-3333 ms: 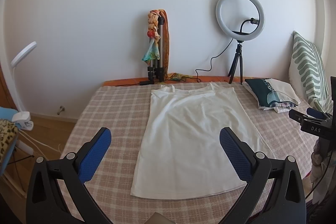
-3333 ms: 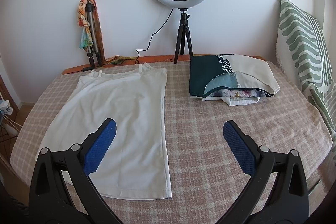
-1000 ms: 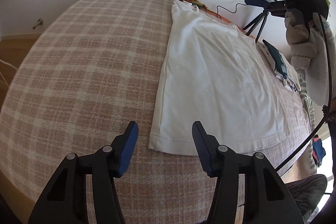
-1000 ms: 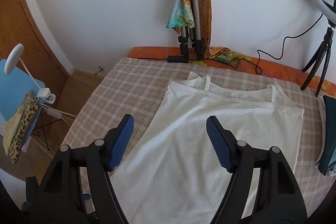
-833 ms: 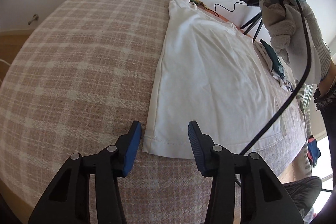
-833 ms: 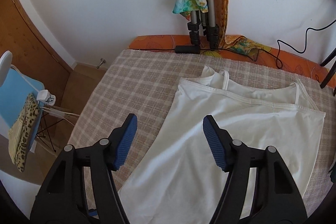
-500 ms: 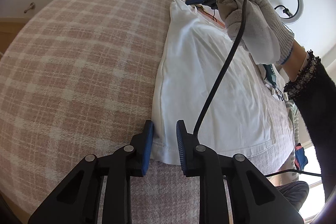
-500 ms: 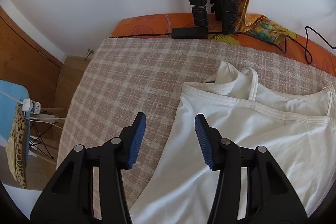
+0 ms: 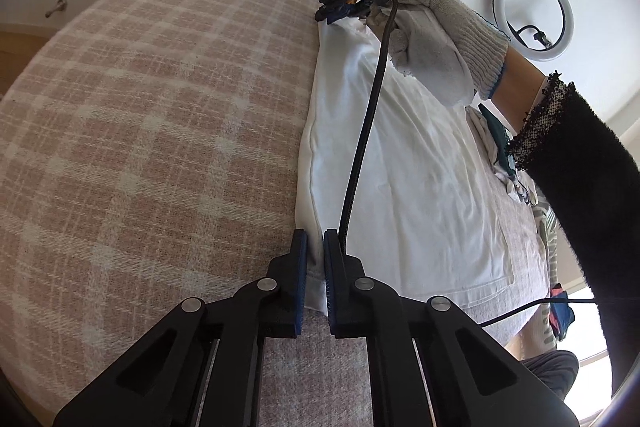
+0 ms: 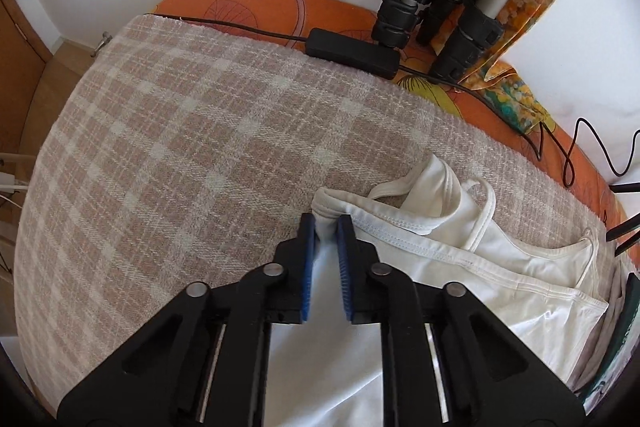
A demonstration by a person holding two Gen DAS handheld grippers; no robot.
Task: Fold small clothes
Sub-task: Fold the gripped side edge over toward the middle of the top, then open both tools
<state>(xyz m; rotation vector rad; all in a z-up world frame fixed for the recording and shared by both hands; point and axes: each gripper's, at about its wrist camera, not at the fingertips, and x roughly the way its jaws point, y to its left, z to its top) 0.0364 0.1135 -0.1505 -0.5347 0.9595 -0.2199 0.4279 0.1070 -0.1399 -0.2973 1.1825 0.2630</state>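
while the white top (image 9: 408,163) lies flat on the checked blanket (image 9: 152,115), the left gripper (image 9: 315,247) has just clamped its hem corner and the right gripper (image 10: 325,231) its strap corner.

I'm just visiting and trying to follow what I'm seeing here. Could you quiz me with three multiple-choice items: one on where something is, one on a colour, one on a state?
1. Where does the left gripper grip the white strappy top?
A. a strap
B. the near hem corner
C. the middle

2. What colour are the pads of the right gripper?
A. blue
B. red
C. green

3. How does the right gripper stand?
A. wide open above the cloth
B. shut on nothing
C. shut on the top's strap-end corner

Answers: 1 B, the hem corner sits between its pads, which have just been closing on it. 2 A, blue pads show on the black arms. 3 C, white fabric bunches between the jaws, which have just closed, on the pink checked blanket.
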